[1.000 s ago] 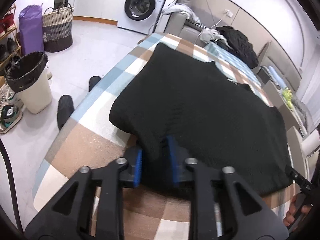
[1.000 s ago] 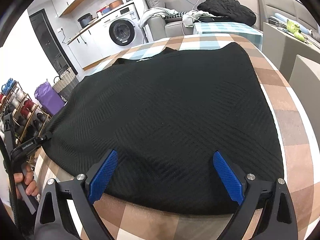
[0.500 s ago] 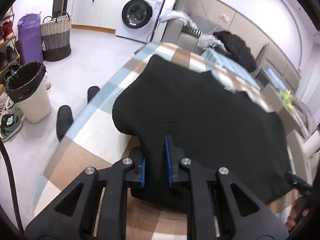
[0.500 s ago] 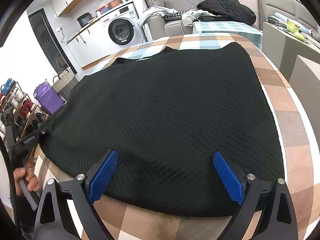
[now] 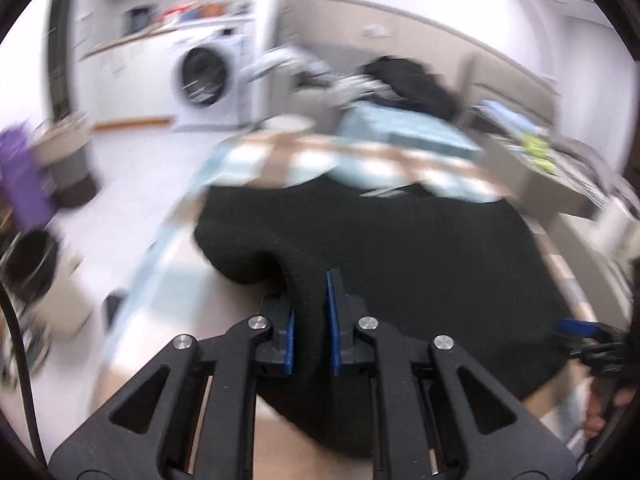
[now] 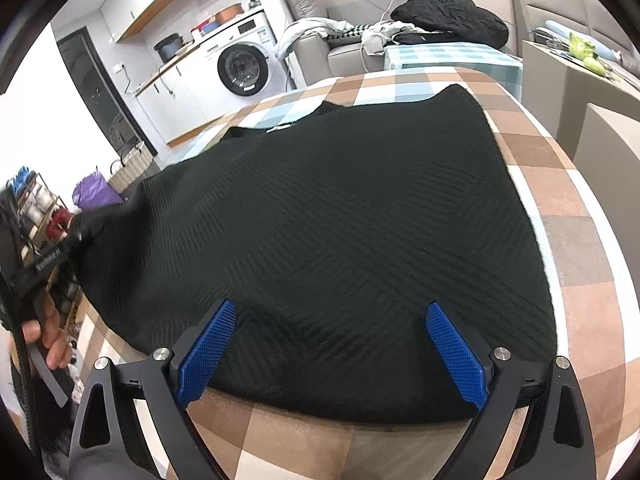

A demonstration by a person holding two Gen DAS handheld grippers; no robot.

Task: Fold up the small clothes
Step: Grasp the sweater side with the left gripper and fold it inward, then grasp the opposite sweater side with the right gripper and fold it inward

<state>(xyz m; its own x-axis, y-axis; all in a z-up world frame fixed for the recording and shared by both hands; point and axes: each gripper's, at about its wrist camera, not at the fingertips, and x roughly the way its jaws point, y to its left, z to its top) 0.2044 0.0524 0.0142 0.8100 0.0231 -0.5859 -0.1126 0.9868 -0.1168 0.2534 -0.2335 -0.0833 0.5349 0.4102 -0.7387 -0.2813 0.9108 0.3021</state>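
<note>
1. Item: black knit sweater (image 6: 340,240), textured weave, spread flat over the checked cloth of the counter (image 6: 580,240). It covers most of the top, neckline toward 12 o'clock in the right wrist view.

2. Handling, as I judge it: soft, limp, fairly thick; moderate weight for a garment. It drapes and bunches under a pinch, so it will sag between two holds. The knit looks grippy, not slippery. Not fragile, though it may stretch if dragged.

3. Where to hold: at hems and corners, pinching an edge fold rather than the flat middle.

4. My left fingers (image 5: 310,320): closing, blue pads pressed on a raised ridge of the sweater's near-left edge. The fabric (image 5: 400,260) humps up at 11 o'clock from the pinch and spreads away toward 1 o'clock.

5. My right fingers (image 6: 332,356): wide apart, nothing gripped. The near hem lies between and beneath them at 12 o'clock; whether the pads touch the knit, I cannot tell.

6. My left hand (image 6: 44,332) shows at 9 o'clock in the right view.
</note>
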